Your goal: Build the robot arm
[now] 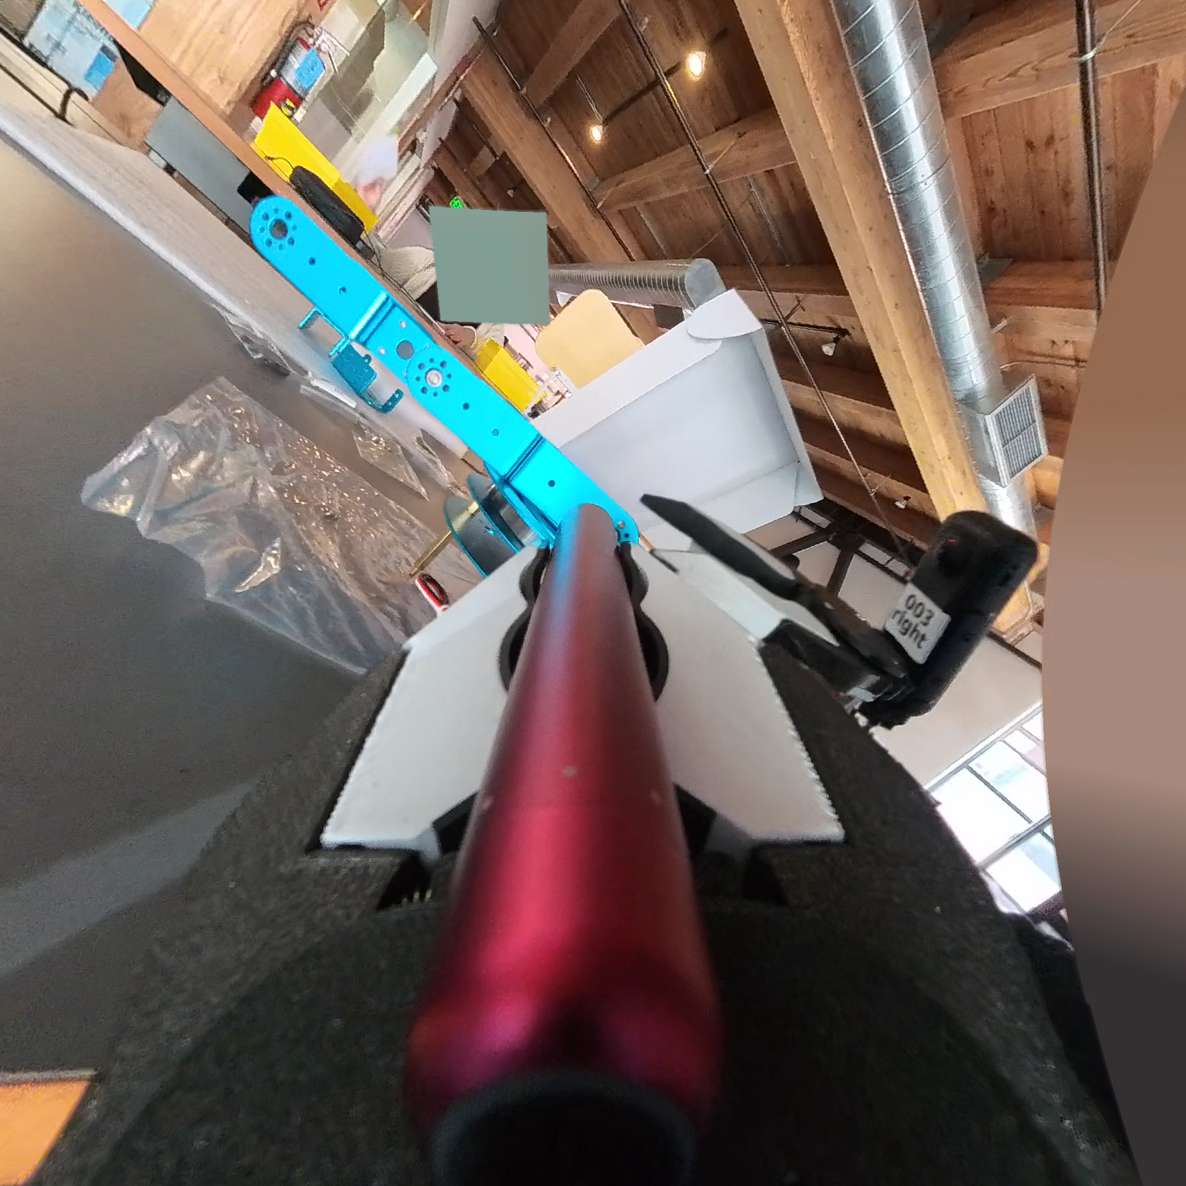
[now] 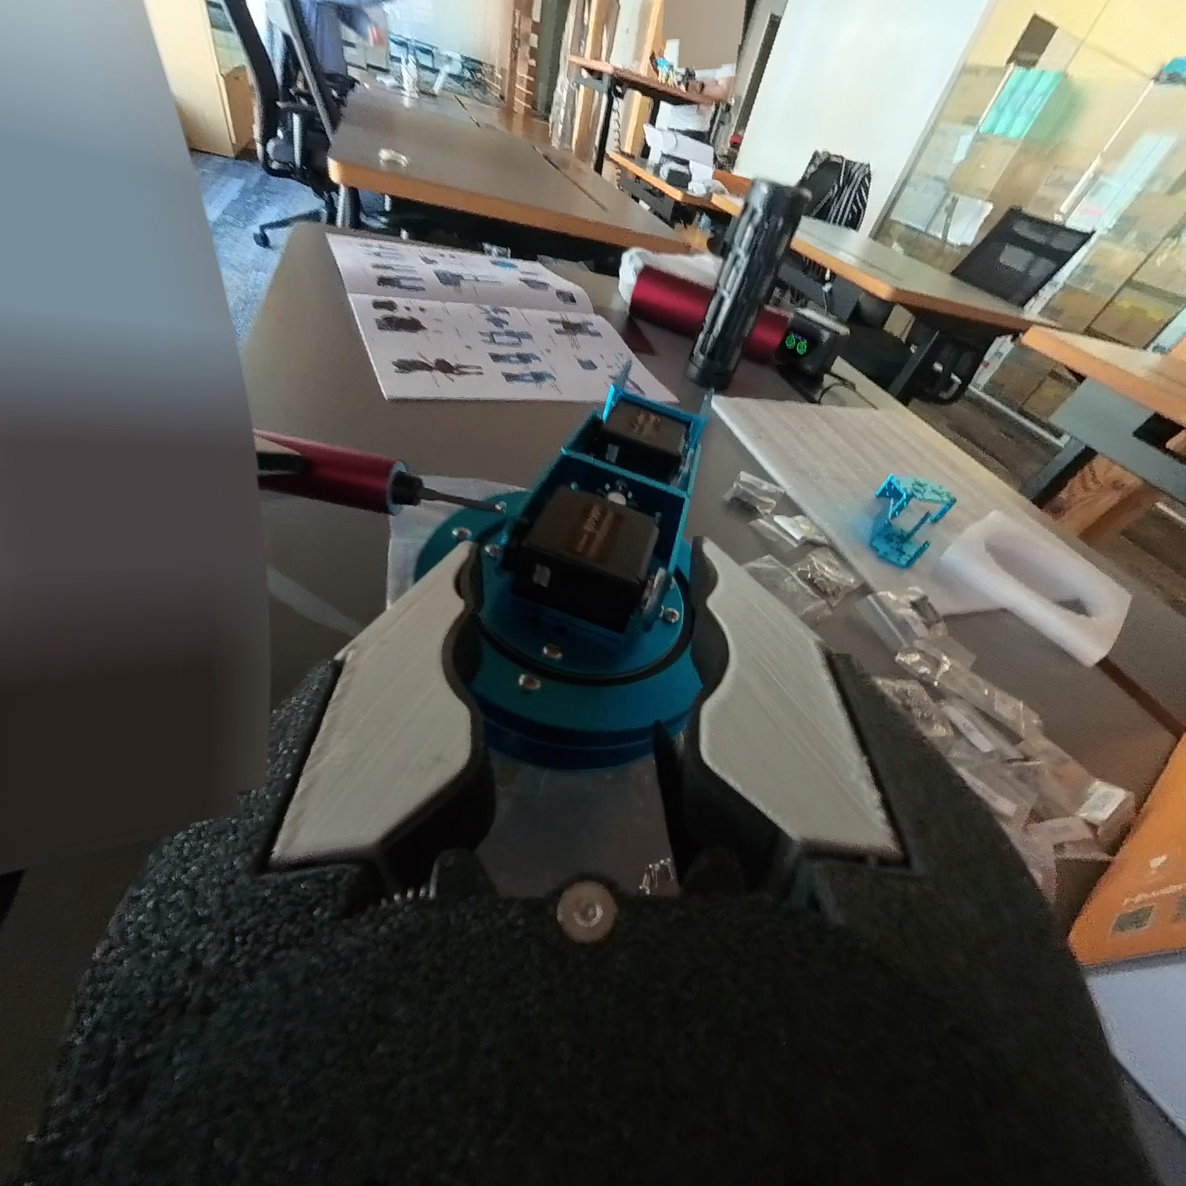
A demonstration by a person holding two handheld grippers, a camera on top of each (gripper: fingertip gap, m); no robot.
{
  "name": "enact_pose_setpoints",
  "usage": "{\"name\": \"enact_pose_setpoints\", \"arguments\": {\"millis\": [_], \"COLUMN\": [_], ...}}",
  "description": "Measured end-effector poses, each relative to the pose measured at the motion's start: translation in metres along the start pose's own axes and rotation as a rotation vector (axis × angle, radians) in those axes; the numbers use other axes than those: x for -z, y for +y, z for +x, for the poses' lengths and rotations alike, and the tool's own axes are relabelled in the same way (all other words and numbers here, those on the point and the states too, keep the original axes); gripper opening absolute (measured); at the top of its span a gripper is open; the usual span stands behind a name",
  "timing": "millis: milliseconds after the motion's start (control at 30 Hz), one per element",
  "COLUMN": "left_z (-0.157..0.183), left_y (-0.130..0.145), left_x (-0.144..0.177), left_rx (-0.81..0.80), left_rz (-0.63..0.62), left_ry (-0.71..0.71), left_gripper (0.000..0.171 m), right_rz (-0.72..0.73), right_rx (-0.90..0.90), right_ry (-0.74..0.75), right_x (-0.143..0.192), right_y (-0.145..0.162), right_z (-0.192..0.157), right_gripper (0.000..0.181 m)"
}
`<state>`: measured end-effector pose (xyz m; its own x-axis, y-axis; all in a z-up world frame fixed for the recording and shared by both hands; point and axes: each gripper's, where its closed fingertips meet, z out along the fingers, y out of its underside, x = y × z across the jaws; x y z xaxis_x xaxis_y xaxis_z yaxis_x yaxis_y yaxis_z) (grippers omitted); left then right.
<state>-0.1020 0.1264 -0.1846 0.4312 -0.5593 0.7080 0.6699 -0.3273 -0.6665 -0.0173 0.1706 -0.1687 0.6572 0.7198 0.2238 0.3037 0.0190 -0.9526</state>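
My left gripper [image 1: 587, 565] is shut on a red screwdriver [image 1: 571, 802] that runs forward between its fingers. The driver's tip is up against a blue metal robot arm [image 1: 385, 321]. In the right wrist view the screwdriver [image 2: 334, 475] comes in from the left, and its bit touches the arm's round blue base [image 2: 577, 699]. My right gripper [image 2: 587, 558] is closed around that base, one white finger [image 2: 398, 699] on each side. Two black servos [image 2: 584, 552] sit in the blue frame above the base. The right gripper also shows in the left wrist view [image 1: 719, 552].
An open instruction booklet [image 2: 475, 321], a black cylinder [image 2: 744, 282] and a red tube [image 2: 667, 295] lie farther back on the dark table [image 2: 308, 385]. A small blue bracket [image 2: 911, 520], white foam [image 2: 1039, 584], several bags of parts [image 2: 802, 571] and an orange box [image 2: 1142, 866] are to the right.
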Motion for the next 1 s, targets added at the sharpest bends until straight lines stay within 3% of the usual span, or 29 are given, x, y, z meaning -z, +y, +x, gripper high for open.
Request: {"name": "enact_pose_setpoints", "arguments": {"millis": [200, 333, 1000], "left_z": [0.015, 0.022, 0.027], "left_y": [0.002, 0.005, 0.009], "left_x": [-0.001, 0.001, 0.001], "left_rx": [-0.059, -0.056, -0.060], "left_rz": [-0.018, -0.020, -0.025], "left_ry": [0.099, 0.153, 0.170], "left_gripper": [0.020, 0.022, 0.022], "right_rz": [0.023, 0.031, 0.042], "right_rx": [-0.032, -0.077, -0.114], "right_ry": [-0.043, -0.054, -0.037], "right_x": [0.004, 0.003, 0.005], "right_y": [-0.010, -0.009, -0.008], "right_z": [-0.009, -0.007, 0.002], "right_gripper": [0.057, 0.063, 0.056]}}
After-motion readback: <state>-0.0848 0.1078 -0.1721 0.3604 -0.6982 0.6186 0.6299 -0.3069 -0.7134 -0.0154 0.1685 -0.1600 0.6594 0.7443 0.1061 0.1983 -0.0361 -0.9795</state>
